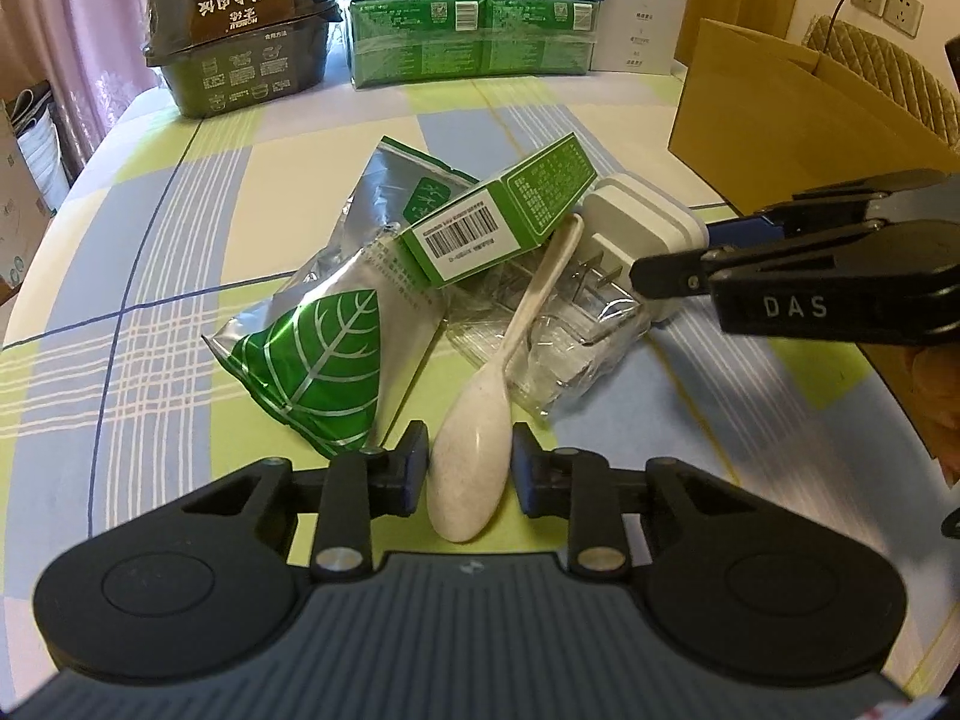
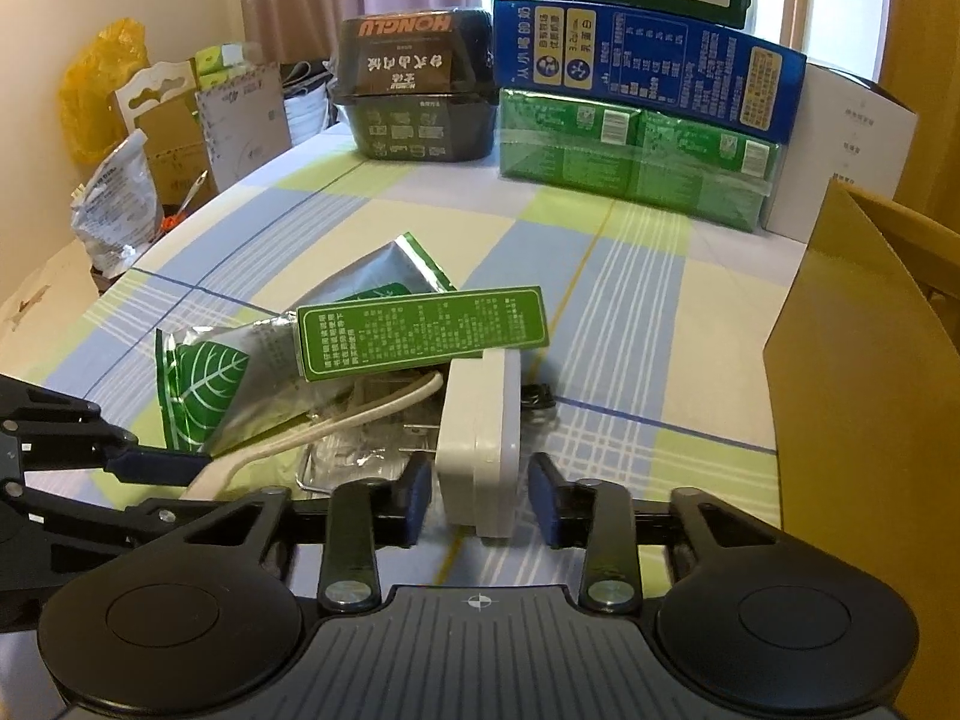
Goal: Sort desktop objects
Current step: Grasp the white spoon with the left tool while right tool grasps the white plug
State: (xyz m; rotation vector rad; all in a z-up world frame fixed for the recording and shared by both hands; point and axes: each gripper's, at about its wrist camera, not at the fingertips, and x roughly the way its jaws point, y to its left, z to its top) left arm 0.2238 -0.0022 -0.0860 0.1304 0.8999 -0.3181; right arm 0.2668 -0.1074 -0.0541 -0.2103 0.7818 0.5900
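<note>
A pile lies mid-table on the checked cloth. It holds a small green box (image 1: 498, 216), a silver sachet with a green leaf (image 1: 324, 354), a clear plastic packet (image 1: 558, 348), a white plug charger (image 1: 636, 222) and a white spoon (image 1: 480, 450). My left gripper (image 1: 471, 465) is open, its pads close on either side of the spoon's bowl. My right gripper (image 2: 480, 489) is open too, straddling the charger (image 2: 480, 450) with narrow gaps. The green box (image 2: 420, 330) rests across the charger's top. The spoon's handle (image 2: 336, 426) leans under that box.
An open cardboard box (image 1: 780, 120) stands at the right edge of the table. Along the back sit a black food container (image 1: 240, 42), a green shrink-wrapped pack (image 1: 474, 42) under a blue carton (image 2: 648, 72), and a white box (image 2: 858, 150). Bags and cartons lie beyond the left edge.
</note>
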